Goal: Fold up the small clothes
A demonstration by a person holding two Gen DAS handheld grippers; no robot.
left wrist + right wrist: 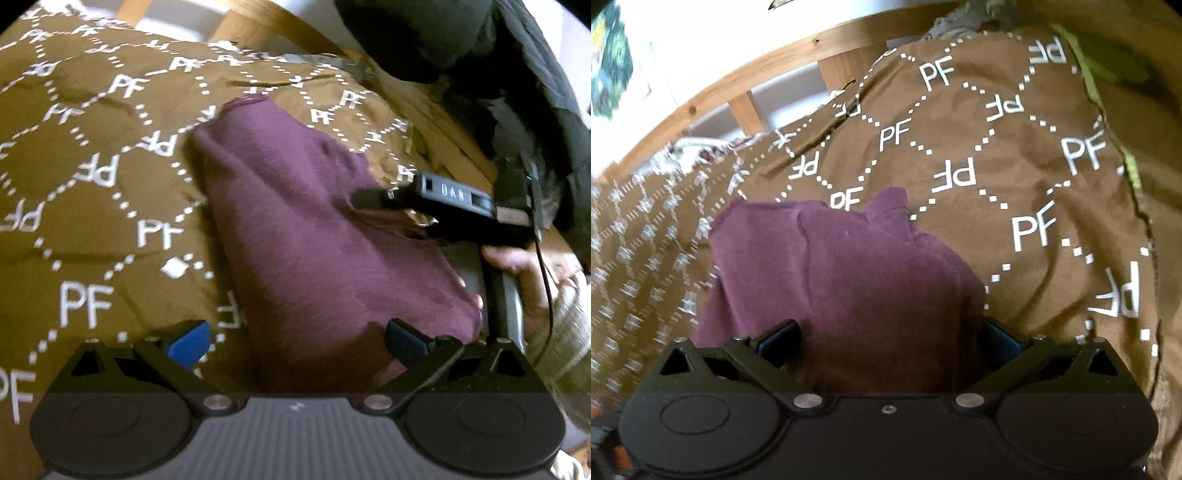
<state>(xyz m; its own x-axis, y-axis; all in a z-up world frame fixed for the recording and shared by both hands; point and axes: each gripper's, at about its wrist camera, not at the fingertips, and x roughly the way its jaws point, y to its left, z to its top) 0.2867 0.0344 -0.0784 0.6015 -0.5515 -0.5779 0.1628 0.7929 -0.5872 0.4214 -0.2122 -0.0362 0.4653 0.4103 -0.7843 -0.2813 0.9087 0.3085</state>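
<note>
Left hand-held gripper (297, 341) spread wide, purple garment (295, 229) on brown blanket (92, 155)

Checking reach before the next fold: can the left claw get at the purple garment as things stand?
Probably yes. The left claw stands open with the purple garment directly ahead on the brown PF-patterned blanket; nothing lies between, though the right claw crowds its far side.

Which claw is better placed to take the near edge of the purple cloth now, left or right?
Probably right. The purple cloth already lies between the open right claw fingers, while the left claw is open mostly beside it, over the brown blanket.
</note>
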